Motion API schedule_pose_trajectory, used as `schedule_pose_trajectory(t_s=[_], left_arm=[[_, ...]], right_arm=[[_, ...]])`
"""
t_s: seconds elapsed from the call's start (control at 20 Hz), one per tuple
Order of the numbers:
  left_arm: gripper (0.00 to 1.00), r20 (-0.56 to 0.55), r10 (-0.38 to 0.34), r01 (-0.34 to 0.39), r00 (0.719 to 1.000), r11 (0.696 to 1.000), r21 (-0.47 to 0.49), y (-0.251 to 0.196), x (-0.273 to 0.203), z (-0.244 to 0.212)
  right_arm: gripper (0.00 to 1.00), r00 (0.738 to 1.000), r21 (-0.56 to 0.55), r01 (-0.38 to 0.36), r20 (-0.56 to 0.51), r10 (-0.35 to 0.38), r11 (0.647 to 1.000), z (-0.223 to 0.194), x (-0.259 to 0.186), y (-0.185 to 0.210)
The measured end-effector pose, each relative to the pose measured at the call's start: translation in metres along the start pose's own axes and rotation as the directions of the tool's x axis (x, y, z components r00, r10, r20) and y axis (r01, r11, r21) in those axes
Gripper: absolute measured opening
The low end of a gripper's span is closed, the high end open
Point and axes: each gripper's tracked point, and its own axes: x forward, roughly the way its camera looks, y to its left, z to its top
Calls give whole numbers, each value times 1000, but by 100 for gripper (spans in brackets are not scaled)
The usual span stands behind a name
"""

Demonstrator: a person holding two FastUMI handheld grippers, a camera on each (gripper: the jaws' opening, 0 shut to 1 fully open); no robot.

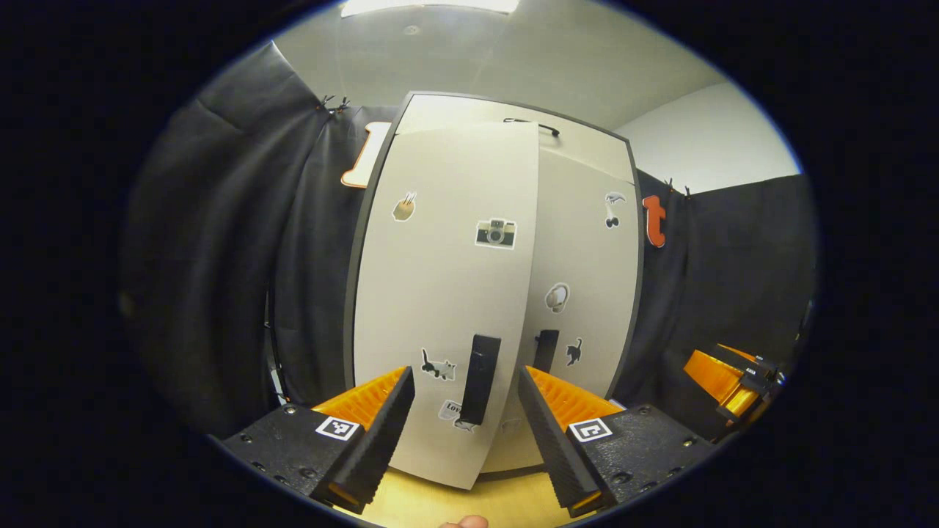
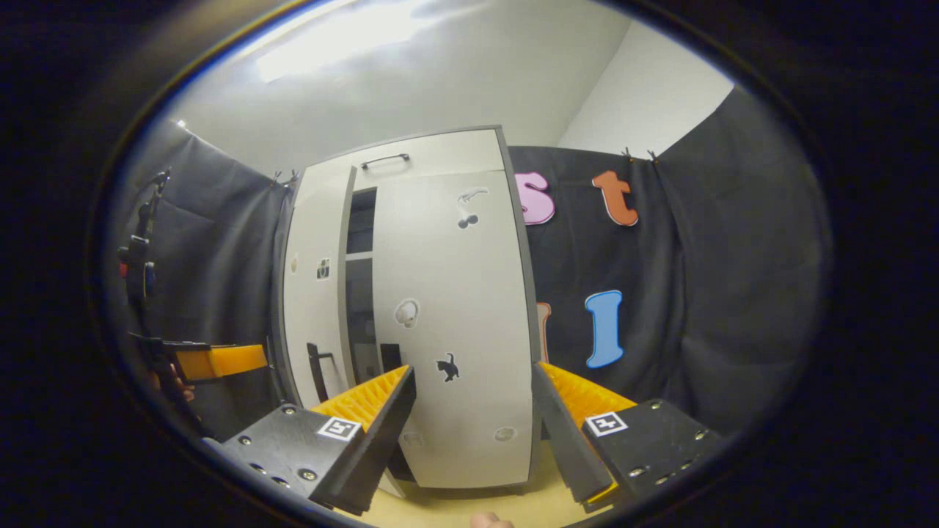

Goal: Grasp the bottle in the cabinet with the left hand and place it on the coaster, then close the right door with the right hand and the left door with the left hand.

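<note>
The white cabinet has two sticker-covered doors. Its left door [image 1: 447,293] stands ajar, swung out towards me, and its black handle [image 1: 480,378] sits between the fingers of my left gripper [image 1: 466,378], which is open and not touching it. The right door [image 1: 587,293] lies flush with the cabinet. In the right gripper view the right door [image 2: 447,330] looks shut, and a dark gap [image 2: 359,293] with shelves shows beside the ajar left door [image 2: 315,293]. My right gripper [image 2: 473,372] is open in front of the right door, holding nothing.
The cabinet stands on a yellow wooden table [image 1: 440,502]. Black cloth walls close in on both sides. The other gripper [image 1: 733,381] hangs at the far right of the left gripper view, and the left one [image 2: 213,361] appears at the left of the right gripper view.
</note>
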Motion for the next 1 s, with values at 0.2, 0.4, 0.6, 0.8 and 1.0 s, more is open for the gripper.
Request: schedule_pose_trajectory(t_s=[0.2,0.4,0.6,0.8,1.0], left_arm=[[88,27,3,-3,1000,1000,-6,-9,0,7],[89,24,21,-21,999,1000,-18,-9,-4,7],[88,17,41,-40,999,999,-23,-5,-11,6],[89,14,58,-57,998,998,-17,-1,-17,5],[88,18,64,-64,998,998,-13,0,-20,7]], right_arm=[[95,1000,-16,-8,0,8,1000,3,-8,-2],[95,1000,-42,-16,3,16,999,6,-14,-5],[95,999,-45,-33,-3,33,998,4,-19,0],[95,999,-50,-47,-13,46,998,3,-19,4],[95,999,-56,-53,-9,52,997,4,-24,4]])
